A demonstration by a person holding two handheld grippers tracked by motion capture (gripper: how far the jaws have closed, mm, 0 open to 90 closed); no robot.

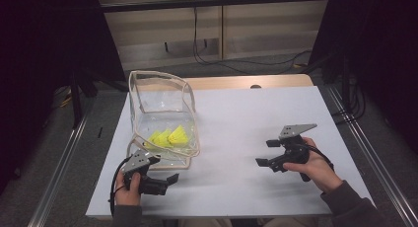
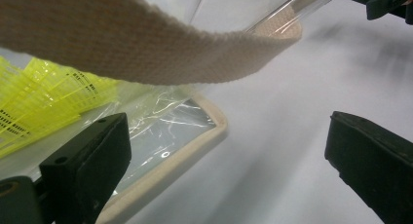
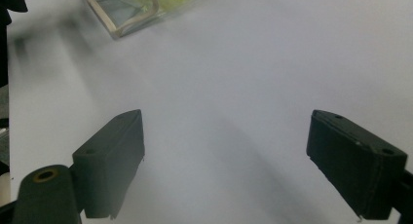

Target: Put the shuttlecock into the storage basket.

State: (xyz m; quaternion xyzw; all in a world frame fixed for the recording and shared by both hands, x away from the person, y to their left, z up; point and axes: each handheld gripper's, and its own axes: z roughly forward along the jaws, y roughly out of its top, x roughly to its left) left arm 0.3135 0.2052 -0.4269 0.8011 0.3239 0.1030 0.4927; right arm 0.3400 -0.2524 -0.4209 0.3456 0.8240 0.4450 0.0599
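Note:
A clear plastic bag (image 1: 161,113) with beige trim stands on the left half of the white table (image 1: 246,118), its mouth open upward. Yellow shuttlecocks (image 1: 170,137) lie inside it at the bottom. My left gripper (image 1: 165,173) rests on the table just in front of the bag, open and holding nothing. In the left gripper view the bag's beige strap (image 2: 146,44) crosses overhead, the bag's trimmed corner (image 2: 195,141) lies between the jaws, and the shuttlecocks (image 2: 44,97) show at left. My right gripper (image 1: 268,153) is open over bare table at the right; its view shows the bag's corner (image 3: 126,12) far off.
The white table top ends close to both hands at the front edge. A wooden board (image 1: 246,82) shows at the far edge. Metal rails (image 1: 365,153) run along both sides of the table. Cables (image 1: 231,59) hang on the floor beyond.

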